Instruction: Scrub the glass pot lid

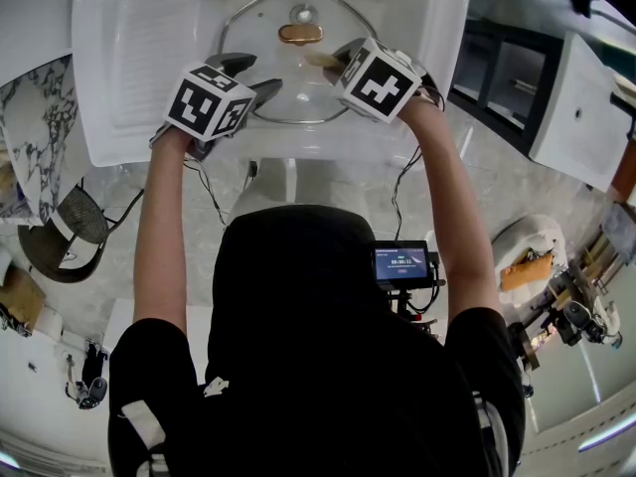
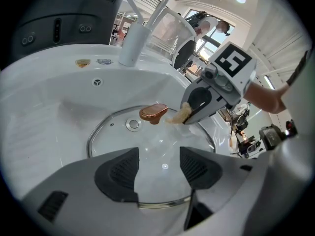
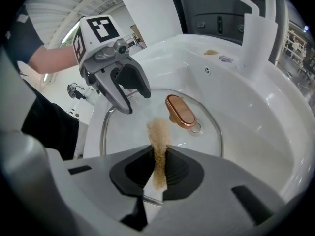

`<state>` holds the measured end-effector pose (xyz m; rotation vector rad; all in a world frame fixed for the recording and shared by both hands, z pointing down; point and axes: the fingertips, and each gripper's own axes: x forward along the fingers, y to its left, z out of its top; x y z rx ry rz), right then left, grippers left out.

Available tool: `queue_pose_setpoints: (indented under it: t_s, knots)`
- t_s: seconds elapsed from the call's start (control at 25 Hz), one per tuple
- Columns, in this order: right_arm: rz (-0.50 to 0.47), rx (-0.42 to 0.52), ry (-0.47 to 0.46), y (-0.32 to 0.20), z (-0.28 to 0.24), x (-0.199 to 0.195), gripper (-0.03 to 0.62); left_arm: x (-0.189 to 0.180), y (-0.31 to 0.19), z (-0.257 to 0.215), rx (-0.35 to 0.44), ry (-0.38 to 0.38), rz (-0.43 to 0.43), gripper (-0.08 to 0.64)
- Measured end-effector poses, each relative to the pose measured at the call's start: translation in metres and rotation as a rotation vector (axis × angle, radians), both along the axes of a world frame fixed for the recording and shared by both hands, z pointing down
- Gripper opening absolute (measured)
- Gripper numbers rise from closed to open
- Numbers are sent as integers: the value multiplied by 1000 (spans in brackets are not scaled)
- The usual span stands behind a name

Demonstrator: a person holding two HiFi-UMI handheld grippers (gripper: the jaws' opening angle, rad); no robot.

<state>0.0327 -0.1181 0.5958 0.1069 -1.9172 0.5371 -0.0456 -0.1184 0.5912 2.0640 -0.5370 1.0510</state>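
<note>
The glass pot lid (image 1: pixel 288 92) lies flat in the white sink basin (image 1: pixel 139 87), its copper knob (image 1: pixel 300 34) facing up. My right gripper (image 1: pixel 338 56) is shut on a tan scrub sponge (image 3: pixel 158 136), whose tip rests on the glass just beside the knob (image 3: pixel 180 111). My left gripper (image 1: pixel 253 76) hovers over the lid's near-left rim with its jaws apart and easing slightly inward; only the glass (image 2: pixel 123 141) shows between them. From the left gripper view, the right gripper (image 2: pixel 194 109) and its sponge (image 2: pixel 179 115) sit right of the knob (image 2: pixel 153 113).
A white faucet (image 2: pixel 133 45) rises at the basin's far side, with an overflow hole (image 2: pixel 98 82) below it. The ribbed drainboard (image 1: pixel 149 38) lies left of the bowl. A cap (image 1: pixel 75 232) lies on the floor at left, and a small screen (image 1: pixel 402 263) hangs at the person's chest.
</note>
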Motion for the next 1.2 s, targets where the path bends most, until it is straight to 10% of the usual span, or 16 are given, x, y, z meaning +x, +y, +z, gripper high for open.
queue_pose_setpoints:
  t_s: [1.2]
  knots:
    - [101,31,115,-26,24,44,17,1,-1,-2,6,8,-2,250]
